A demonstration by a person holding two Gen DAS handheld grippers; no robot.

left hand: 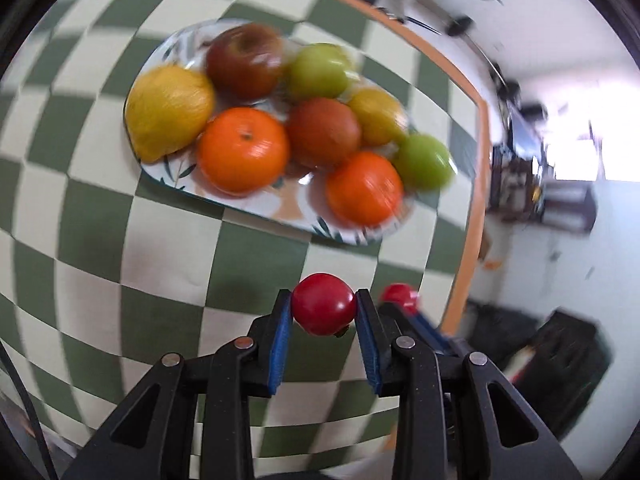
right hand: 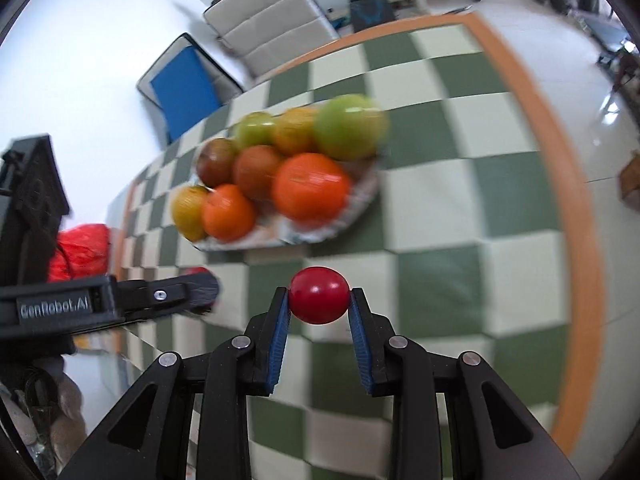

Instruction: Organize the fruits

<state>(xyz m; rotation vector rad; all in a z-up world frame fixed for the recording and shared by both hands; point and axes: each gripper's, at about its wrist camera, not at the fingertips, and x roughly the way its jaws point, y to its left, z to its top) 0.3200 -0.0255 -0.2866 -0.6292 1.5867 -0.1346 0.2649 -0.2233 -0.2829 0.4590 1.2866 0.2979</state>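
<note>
My left gripper [left hand: 323, 305] is shut on a small red round fruit [left hand: 323, 309], held above the checkered tablecloth in front of the plate. My right gripper [right hand: 319, 296] is shut on another small red round fruit [right hand: 319, 295]. An oval patterned plate [left hand: 256, 200] holds several fruits: a lemon [left hand: 168, 112], oranges [left hand: 242, 150], apples [left hand: 244, 60] and green fruits [left hand: 318, 70]. The plate [right hand: 352, 208] with its fruit pile also shows ahead in the right wrist view. The right gripper's red fruit [left hand: 400, 295] shows just right of my left fingers. The left gripper shows at the left of the right wrist view [right hand: 200, 286].
The table has a green and cream checkered cloth [right hand: 460, 208] with an orange border [right hand: 568, 184]. Chairs [right hand: 272, 20] stand beyond the far edge. A red bag [right hand: 82, 250] lies at the left. The floor lies past the table edge on the right [left hand: 560, 280].
</note>
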